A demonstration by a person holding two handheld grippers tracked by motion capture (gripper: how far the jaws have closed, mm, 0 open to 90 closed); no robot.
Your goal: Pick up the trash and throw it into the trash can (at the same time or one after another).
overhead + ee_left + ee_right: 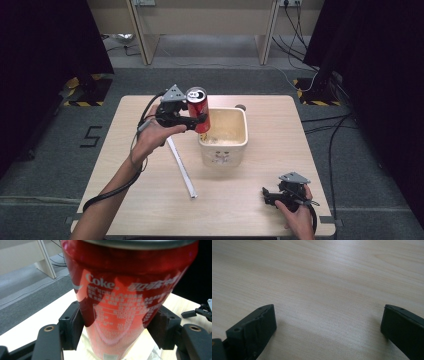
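Left gripper [196, 121] holds a red Coke can [198, 109] in the air, at the left rim of the cream tub [239, 142].

Its jaws are clamped on the can's sides. Right gripper [266, 194] rests near the table's [150, 200] front right corner, jaws wide apart, nothing between them; a white strip [181, 168] lies left of the tub.

My work surface is a light wood-grain table [150, 200] standing on grey floor. A cream square tub [223, 137] with a printed front sits directly on it, right of centre toward the far edge. A thin white strip [181, 167] lies flat just left of the tub, running diagonally toward my near edge.
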